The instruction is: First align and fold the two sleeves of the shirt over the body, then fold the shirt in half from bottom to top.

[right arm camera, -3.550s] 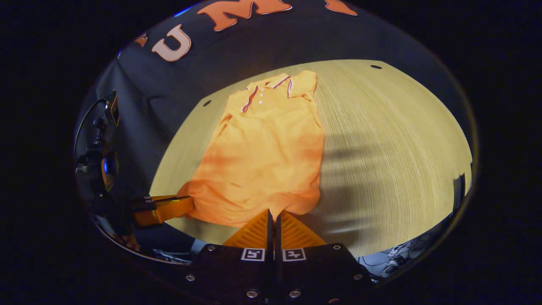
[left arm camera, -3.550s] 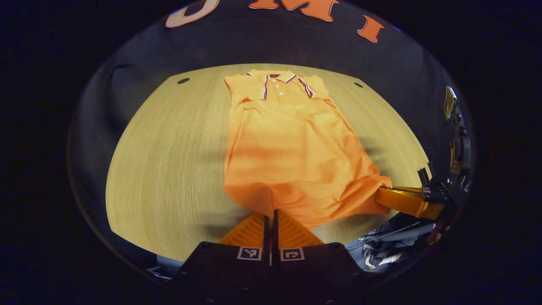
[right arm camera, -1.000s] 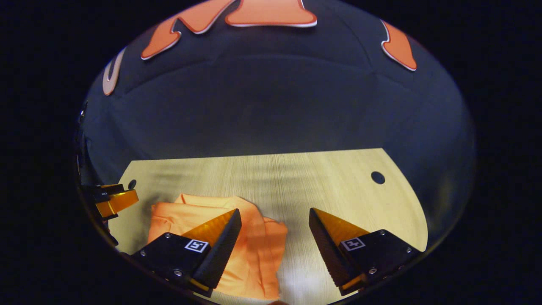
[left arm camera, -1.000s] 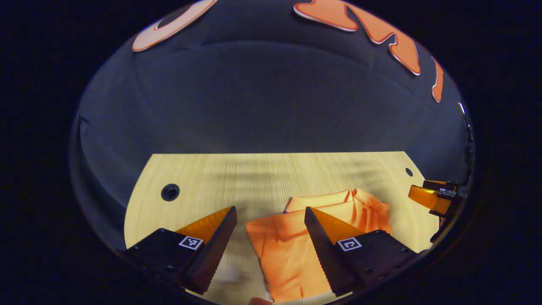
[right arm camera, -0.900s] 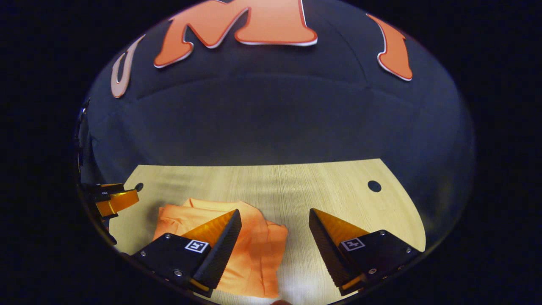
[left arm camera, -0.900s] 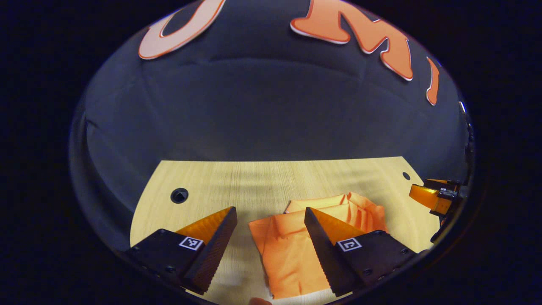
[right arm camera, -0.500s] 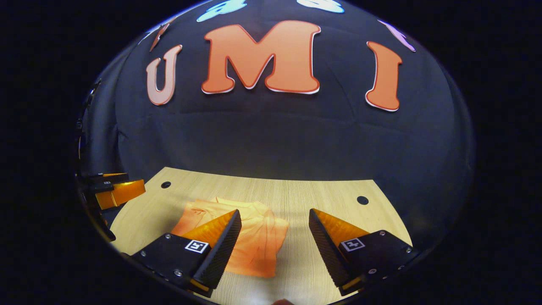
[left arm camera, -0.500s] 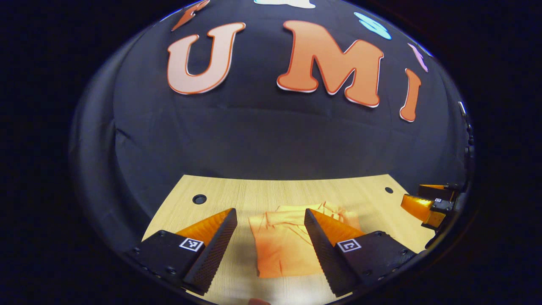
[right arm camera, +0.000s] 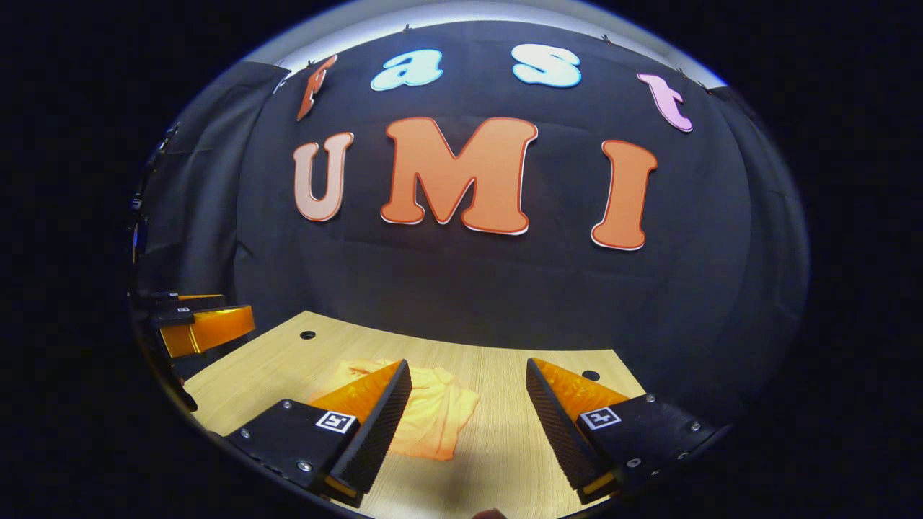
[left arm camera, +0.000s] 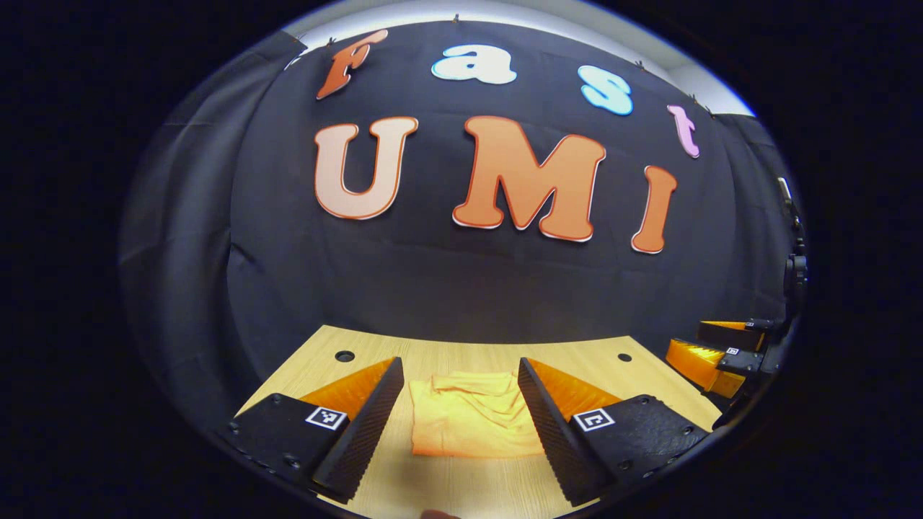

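The orange shirt [left arm camera: 472, 418] lies folded into a compact rectangle on the wooden table [left arm camera: 461, 360]. My left gripper [left arm camera: 460, 371] is open, raised above and behind the near edge of the shirt, which shows between its fingers. In the right gripper view the folded shirt [right arm camera: 433, 411] lies partly behind the left finger of my right gripper [right arm camera: 467, 375], which is open and holds nothing. The right gripper [left arm camera: 714, 353] also appears at the right edge of the left gripper view, and the left gripper [right arm camera: 202, 324] at the left edge of the right gripper view.
The table has small round holes near its far corners [left arm camera: 345, 356] [right arm camera: 590, 375]. The black cloth wall [left arm camera: 461, 274] stands right behind the table's far edge. Bare wood [right arm camera: 505, 447] lies to the right of the shirt.
Both grippers let go of the shirt's hem after folding it up over the collar. They have since pulled back and tilted up, so the folded shirt looks smaller and farther.
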### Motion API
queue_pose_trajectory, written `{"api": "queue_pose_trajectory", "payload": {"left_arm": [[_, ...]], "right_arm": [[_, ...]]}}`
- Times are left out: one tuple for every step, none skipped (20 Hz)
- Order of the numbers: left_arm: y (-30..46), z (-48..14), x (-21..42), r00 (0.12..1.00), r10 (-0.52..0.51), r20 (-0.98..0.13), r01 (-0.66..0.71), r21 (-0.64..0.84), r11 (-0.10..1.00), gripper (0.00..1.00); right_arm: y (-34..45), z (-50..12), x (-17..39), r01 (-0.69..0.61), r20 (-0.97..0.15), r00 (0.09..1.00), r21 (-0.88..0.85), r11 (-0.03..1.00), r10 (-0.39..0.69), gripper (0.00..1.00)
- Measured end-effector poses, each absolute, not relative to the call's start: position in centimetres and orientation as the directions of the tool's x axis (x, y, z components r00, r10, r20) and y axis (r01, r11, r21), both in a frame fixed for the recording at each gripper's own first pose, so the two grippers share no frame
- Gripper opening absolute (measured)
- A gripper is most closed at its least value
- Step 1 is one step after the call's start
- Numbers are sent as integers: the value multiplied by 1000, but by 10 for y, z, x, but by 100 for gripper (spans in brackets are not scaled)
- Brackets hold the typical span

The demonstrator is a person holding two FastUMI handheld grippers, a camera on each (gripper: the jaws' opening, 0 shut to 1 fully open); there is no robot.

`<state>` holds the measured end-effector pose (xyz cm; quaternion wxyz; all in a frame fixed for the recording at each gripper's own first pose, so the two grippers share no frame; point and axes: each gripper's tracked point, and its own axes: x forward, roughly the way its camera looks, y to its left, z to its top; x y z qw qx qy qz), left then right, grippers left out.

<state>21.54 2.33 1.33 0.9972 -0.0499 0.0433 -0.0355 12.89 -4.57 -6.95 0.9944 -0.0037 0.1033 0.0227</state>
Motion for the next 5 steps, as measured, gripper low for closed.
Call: {"api": "queue_pose_trajectory", "payload": {"left_arm": [[17,20,205,995,-77,-64,71,-89,994,98],[11,22,194,995,-83,-49,79,-75,994,98],[7,23,185,996,-83,-35,81,-62,995,98],[3,25,176,996,-88,-17,88,-52,995,98],[-2,24,167,996,-91,-10,91,-45,995,98]], "right_arm": [[-44,-68,119,-55,-192,980,-5,998,53,97],[-43,-67,109,-63,-178,982,-5,998,61,97],[-42,-63,99,-75,-162,984,-8,997,73,97],[-43,-59,90,-76,-142,987,-11,997,74,97],[-42,-59,83,-84,-132,988,-16,996,81,97]]}}
